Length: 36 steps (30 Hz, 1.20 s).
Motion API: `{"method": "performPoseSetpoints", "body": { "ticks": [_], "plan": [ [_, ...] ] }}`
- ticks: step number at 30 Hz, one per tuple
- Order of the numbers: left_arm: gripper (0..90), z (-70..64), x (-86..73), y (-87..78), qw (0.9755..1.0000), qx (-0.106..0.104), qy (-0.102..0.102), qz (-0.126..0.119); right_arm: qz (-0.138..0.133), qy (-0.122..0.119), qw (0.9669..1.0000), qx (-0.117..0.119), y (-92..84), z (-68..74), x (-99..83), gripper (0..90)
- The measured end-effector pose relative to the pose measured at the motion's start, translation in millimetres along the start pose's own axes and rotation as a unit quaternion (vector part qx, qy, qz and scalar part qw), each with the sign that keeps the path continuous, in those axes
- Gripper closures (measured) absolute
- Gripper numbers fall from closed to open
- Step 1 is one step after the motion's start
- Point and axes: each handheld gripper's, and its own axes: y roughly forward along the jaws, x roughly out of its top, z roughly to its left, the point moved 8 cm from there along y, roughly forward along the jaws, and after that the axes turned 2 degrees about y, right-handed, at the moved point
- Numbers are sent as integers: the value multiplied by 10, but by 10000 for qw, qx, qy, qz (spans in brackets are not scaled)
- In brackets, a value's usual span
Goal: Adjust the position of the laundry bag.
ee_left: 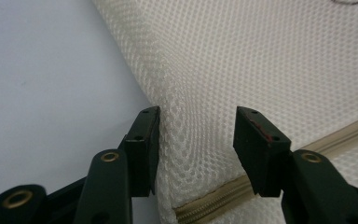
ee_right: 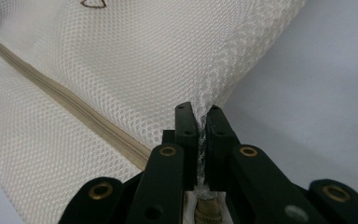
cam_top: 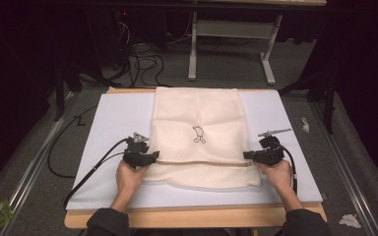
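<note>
A cream mesh bag (cam_top: 200, 135) lay flat on the white surface (cam_top: 113, 118), its zipper (cam_top: 202, 163) running left to right near the person. The left tongs (ee_left: 198, 135) sat at the bag's left edge by the zipper, jaws released and spread, with a raised fold of mesh between them; the left pad seemed to touch the fabric, though that was hard to judge. The right tongs (ee_right: 201, 135) were at the bag's right edge by the zipper's end, clenched on a pinched ridge of mesh.
</note>
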Motion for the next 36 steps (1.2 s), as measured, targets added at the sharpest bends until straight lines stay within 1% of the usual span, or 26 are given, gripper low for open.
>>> {"method": "performPoseSetpoints", "body": {
  "ticks": [1,4,7,9,10,12,14,15,17,19,21,22,23,24,25,26,28,29,30,31,32,34,35,36],
  "plan": [
    [509,-20,16,-20,10000,-28,7,-30,-46,-51,10000,-1,-32,10,28,874],
    [505,-108,51,-59,9998,-171,64,-64,-56,-74,10000,-5,-55,27,49,874],
    [497,-212,82,-70,9995,-257,188,-43,-96,-132,9999,-45,-103,55,99,875],
    [492,-265,104,-66,9992,-334,202,-39,-143,-158,9998,-40,-133,79,138,874],
    [491,-279,112,-52,9992,-316,224,-12,-165,-155,9997,-40,-141,91,155,874],
    [489,-274,110,-36,9993,-292,235,28,-185,-164,9997,-32,-161,122,182,874],
    [489,-219,93,-22,9995,-133,270,120,-221,-197,9996,-13,-174,157,209,875],
    [489,-190,92,-21,9996,-77,237,132,-221,-197,9996,-13,-174,157,209,875],
    [481,-142,126,-62,9998,-37,170,69,-241,-212,9995,6,-188,172,234,875],
    [480,-114,190,-140,9999,-46,97,-101,-273,-212,9994,-5,-209,181,261,875],
    [478,-147,245,-226,9995,-189,7,-270,-290,-198,9994,20,-213,202,270,875],
    [478,-173,253,-239,9991,-299,-35,-297,-275,-231,9994,15,-210,213,272,875],
    [474,-208,253,-237,9987,-426,-86,-268,-273,-228,9994,18,-205,225,276,875],
    [472,-246,239,-218,9984,-518,-98,-182,-250,-233,9994,17,-201,238,282,875],
    [479,-288,223,-185,9982,-575,-74,-126,-286,-261,9992,59,-193,277,306,877],
    [479,-338,203,-148,9978,-658,-40,-73,-286,-261,9992,59,-193,277,306,877],
    [495,-454,163,-63,9969,-785,0,2,-400,-343,9986,65,-190,336,328,878],
    [504,-524,146,-10,9960,-895,15,32,-402,-389,9984,85,-184,368,334,878],
    [518,-563,139,26,9956,-931,45,77,-378,-419,9984,96,-164,406,348,879],
    [518,-618,137,66,9950,-988,54,116,-378,-419,9984,96,-164,406,348,879],
    [519,-674,142,93,9944,-1046,82,138,-386,-368,9985,153,-138,427,363,879],
    [520,-775,171,120,9929,-1177,112,111,-369,-380,9985,158,-127,434,365,879],
    [520,-815,192,127,9920,-1259,96,101,-366,-389,9984,163,-117,446,370,879],
    [519,-838,212,129,9919,-1264,116,82,-352,-392,9985,171,-115,460,374,879]
  ]
}}
